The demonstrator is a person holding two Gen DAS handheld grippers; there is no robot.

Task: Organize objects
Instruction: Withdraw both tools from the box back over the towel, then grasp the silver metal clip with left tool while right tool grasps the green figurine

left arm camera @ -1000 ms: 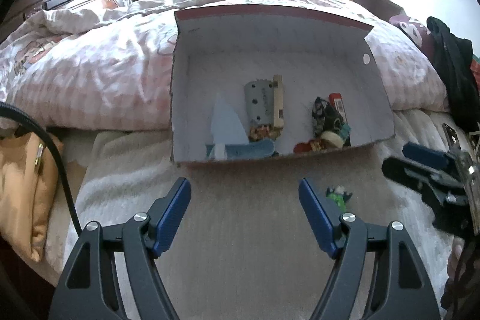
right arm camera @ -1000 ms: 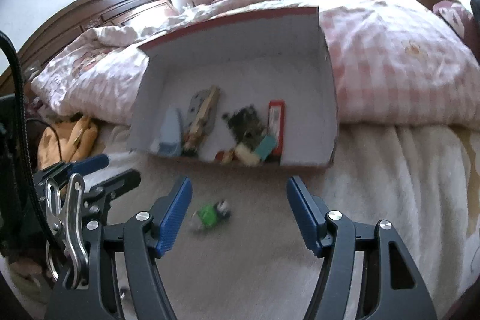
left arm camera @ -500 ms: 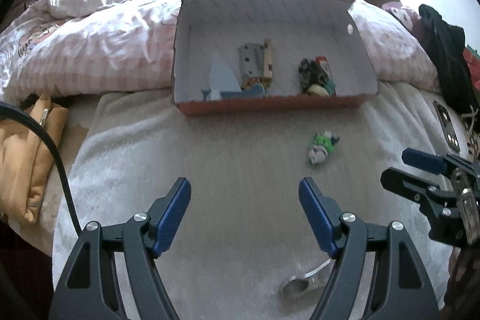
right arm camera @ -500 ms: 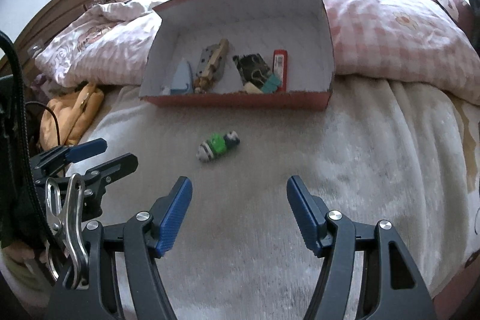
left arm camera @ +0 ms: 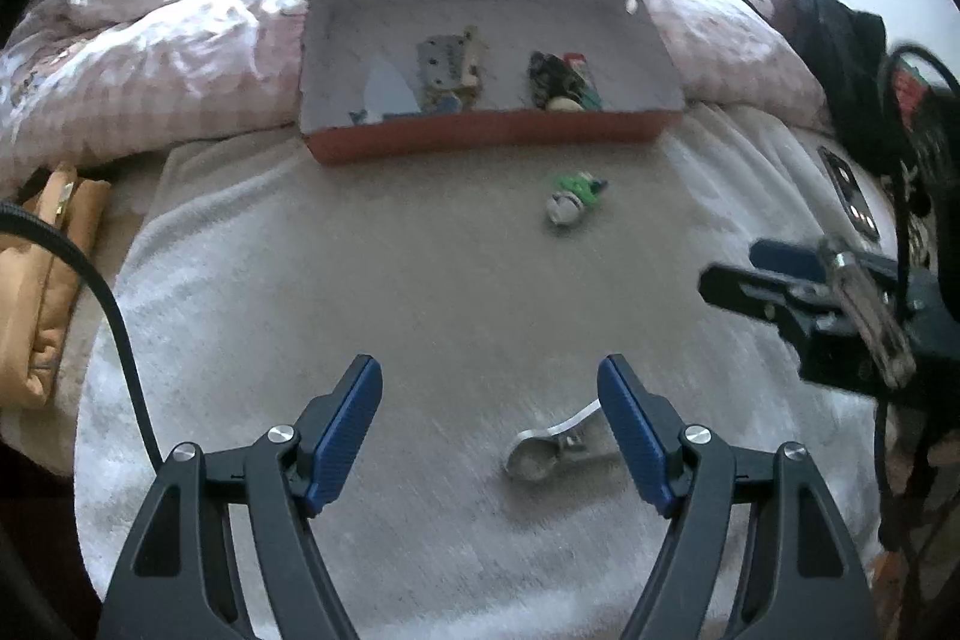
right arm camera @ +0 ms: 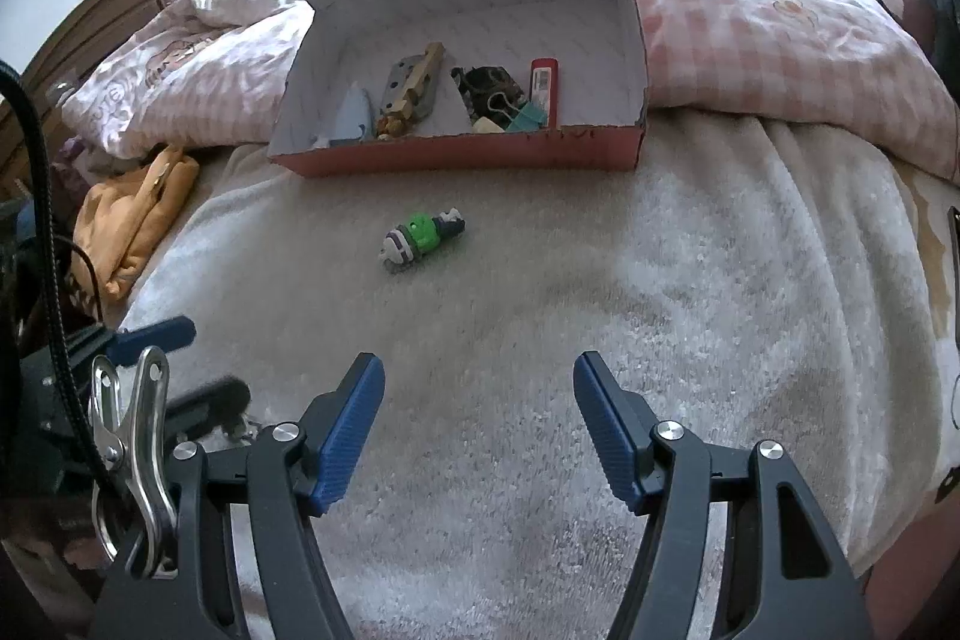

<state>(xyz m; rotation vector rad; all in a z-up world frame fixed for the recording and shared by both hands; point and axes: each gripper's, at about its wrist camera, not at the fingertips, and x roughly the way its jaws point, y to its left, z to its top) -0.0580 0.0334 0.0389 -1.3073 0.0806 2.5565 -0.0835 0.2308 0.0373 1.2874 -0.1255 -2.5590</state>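
Note:
A red cardboard box [left arm camera: 492,137] [right arm camera: 468,154] with a white inside sits at the far edge of the grey blanket, holding several small items. A small green and white toy figure [left arm camera: 573,199] [right arm camera: 423,235] lies on the blanket in front of the box. A metal nail clipper [left arm camera: 555,451] rests just inside the right finger of my left gripper [left arm camera: 489,430], which is open and holds nothing. My right gripper [right arm camera: 477,430] is open too, well short of the toy. In the left wrist view the right gripper [left arm camera: 798,280] shows at the right edge.
A pink checked quilt [right arm camera: 750,34] is heaped behind and beside the box. An orange bag [right arm camera: 135,214] lies at the left edge of the bed. A phone [left arm camera: 849,199] and dark clothes [left arm camera: 840,34] lie on the right. A black cable [left arm camera: 114,334] crosses the left.
Both grippers have pulled back from the box toward the near side of the bed. The toy and box now look farther off, and the nail clipper has come into the left wrist view.

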